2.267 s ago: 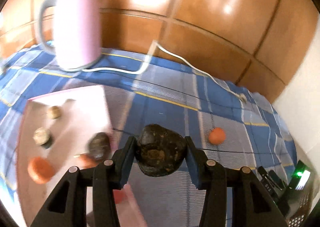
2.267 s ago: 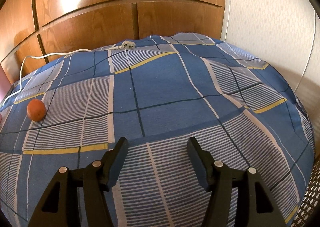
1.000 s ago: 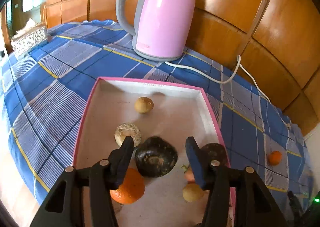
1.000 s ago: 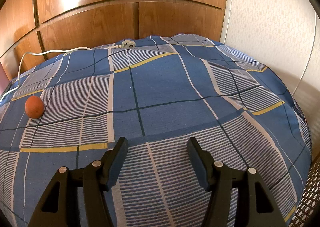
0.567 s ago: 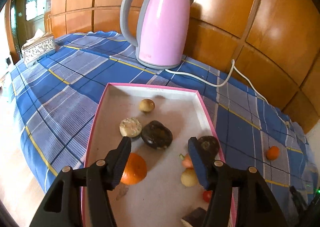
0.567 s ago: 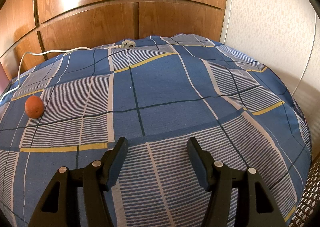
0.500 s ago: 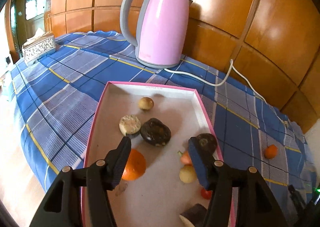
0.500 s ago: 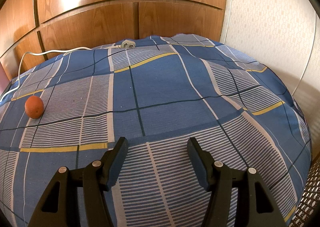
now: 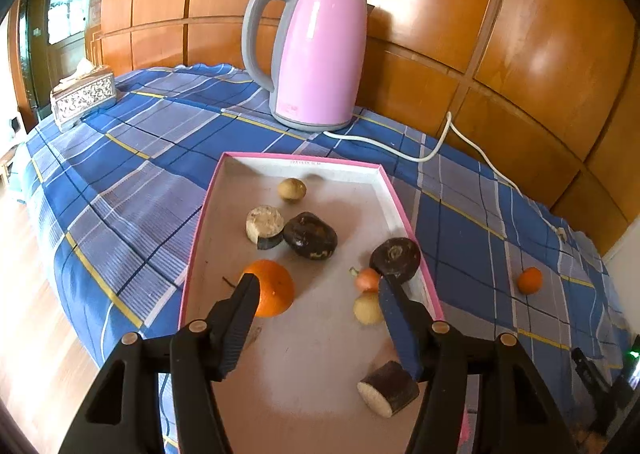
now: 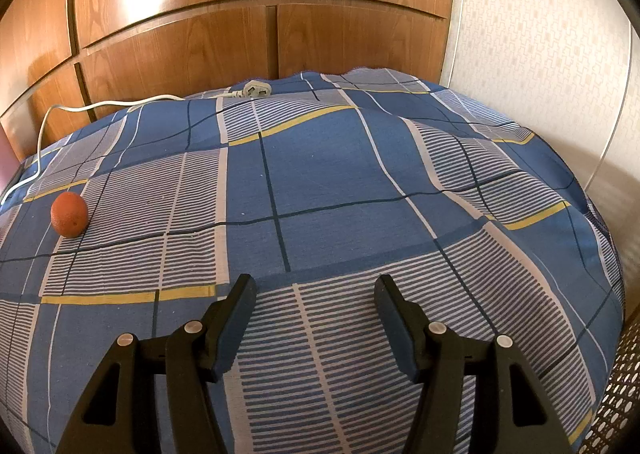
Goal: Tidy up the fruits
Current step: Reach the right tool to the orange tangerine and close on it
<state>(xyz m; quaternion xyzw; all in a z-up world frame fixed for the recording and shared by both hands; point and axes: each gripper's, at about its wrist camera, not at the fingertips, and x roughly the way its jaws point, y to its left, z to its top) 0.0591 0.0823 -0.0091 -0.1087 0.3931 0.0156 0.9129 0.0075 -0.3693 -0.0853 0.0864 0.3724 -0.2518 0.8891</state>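
A pink-rimmed tray [image 9: 204, 214] lies on the blue checked cloth and holds several fruits. Among them are a dark wrinkled fruit [image 9: 310, 235], an orange [image 9: 272, 288], a second dark fruit [image 9: 395, 257] by the right rim and a cut dark piece [image 9: 388, 388]. My left gripper [image 9: 318, 318] is open and empty, above the tray's near half. A small orange fruit [image 9: 529, 280] lies on the cloth to the right of the tray; it also shows in the right wrist view [image 10: 69, 214]. My right gripper [image 10: 314, 320] is open and empty over bare cloth.
A pink kettle [image 9: 312, 54] stands behind the tray, its white cord [image 9: 424, 154] running right to a plug [image 10: 256, 89]. A tissue box [image 9: 82, 96] sits at the far left. Wood panels back the table; a white wall is at right.
My left gripper carried the dark wrinkled fruit over to the tray, opened and let it go there, then drew back and up. The right gripper has not moved.
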